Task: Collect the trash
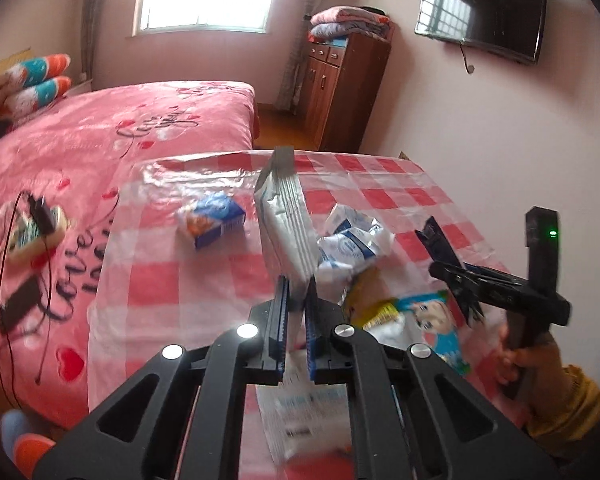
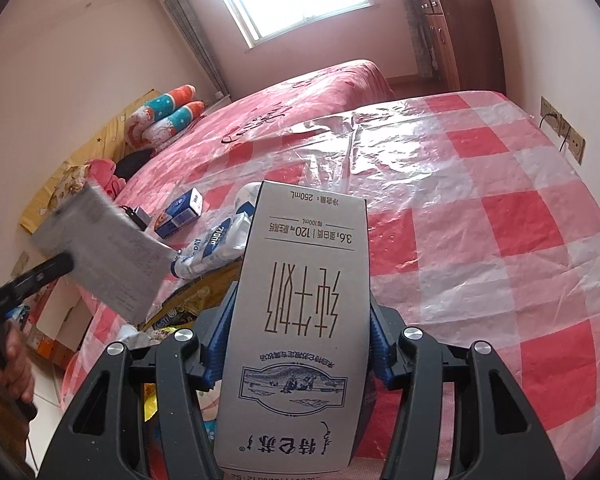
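Left wrist view: a flattened carton (image 1: 284, 224) is being pinched edge-on by the left gripper (image 1: 297, 292), whose jaws are drawn narrow on the carton's near edge. It is probably being held by the thin edge so that the flat panel stands clear of the litter below. In the right wrist view this same carton (image 2: 100, 256) is being shown broadside at the left, lifted off the table (image 2: 500, 240).

A milk box (image 2: 300, 320) is being clamped across its width by the right gripper (image 2: 298, 344), jaws half spread and pressed on both sides, print upside down. The broad grip is likely being used because the box is not crushed. From the left wrist view, the right gripper (image 1: 456, 272) is being seen side-on at the right, above the table's right part; the box is not being made out there.

More trash is being left on the checked cover: a small blue box (image 1: 214, 220) to the left, crumpled white wrappers (image 1: 352, 248) in the middle, and a cartoon-printed bag (image 1: 428, 320) nearer. No bin or bag for collecting is being shown, so where the held items are bound cannot be told.
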`<state>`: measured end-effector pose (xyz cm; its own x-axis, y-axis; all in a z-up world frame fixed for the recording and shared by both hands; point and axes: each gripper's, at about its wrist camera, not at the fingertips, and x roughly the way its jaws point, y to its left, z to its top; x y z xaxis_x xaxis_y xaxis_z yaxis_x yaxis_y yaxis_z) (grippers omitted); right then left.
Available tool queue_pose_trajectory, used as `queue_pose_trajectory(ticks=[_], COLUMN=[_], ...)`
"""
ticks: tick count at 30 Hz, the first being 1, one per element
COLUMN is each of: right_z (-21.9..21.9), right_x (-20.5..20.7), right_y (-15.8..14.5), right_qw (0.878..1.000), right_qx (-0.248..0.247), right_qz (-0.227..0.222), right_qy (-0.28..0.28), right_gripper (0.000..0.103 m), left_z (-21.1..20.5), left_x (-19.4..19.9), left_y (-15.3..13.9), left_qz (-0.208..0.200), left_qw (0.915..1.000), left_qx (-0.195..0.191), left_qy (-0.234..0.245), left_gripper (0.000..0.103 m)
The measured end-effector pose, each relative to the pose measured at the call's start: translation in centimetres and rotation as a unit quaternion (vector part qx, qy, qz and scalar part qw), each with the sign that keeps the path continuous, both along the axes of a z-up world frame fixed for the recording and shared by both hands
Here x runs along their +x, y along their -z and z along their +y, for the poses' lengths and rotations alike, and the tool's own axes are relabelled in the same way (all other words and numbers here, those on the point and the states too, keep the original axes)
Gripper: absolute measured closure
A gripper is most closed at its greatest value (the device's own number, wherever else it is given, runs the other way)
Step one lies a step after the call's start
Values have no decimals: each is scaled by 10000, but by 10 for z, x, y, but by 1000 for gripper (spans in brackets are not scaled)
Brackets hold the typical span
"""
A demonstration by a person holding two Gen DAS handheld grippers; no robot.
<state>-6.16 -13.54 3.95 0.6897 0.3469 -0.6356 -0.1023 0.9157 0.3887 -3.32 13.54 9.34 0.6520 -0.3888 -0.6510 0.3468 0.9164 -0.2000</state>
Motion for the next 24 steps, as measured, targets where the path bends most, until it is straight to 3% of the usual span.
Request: queue_pose_trajectory(ticks=[5, 6, 7, 8, 12, 15, 19, 24], right_z=[1, 1, 1, 0, 1, 1, 1, 2], right_x=[1, 1, 1, 1, -1, -1, 0, 2], right_y=[1, 1, 1, 1, 1, 1, 2, 4], right_qw=[10000, 10000, 10000, 10000, 10000, 10000, 10000, 9999], right_qx=[-36, -34, -29, -25, -32, -13, -16, -17], right_qz=[42, 43, 43, 39, 63, 55, 86, 118], right_qy=[26, 29, 31, 30, 34, 21, -1, -12], right_gripper=[46, 46, 46, 46, 46, 46, 46, 46], left_z=[16, 16, 16, 17, 22, 31, 36, 36], left_x=[-13, -9, -4, 2, 22, 36, 36, 18], left_y=[12, 18, 23, 28, 42, 55, 68, 74], left_qz=[77, 89, 81, 25, -15, 172, 517, 918], left_qw=[9993, 9991, 9987, 9979, 9945, 9876, 9815, 9799], left_qx=[-108, -41, 15, 25, -278, -504, -909, -1358], left_qy=[-341, -411, -504, -654, -1013, -1475, -1601, -1138], left_gripper=[87, 79, 62, 56, 52, 41, 41, 40])
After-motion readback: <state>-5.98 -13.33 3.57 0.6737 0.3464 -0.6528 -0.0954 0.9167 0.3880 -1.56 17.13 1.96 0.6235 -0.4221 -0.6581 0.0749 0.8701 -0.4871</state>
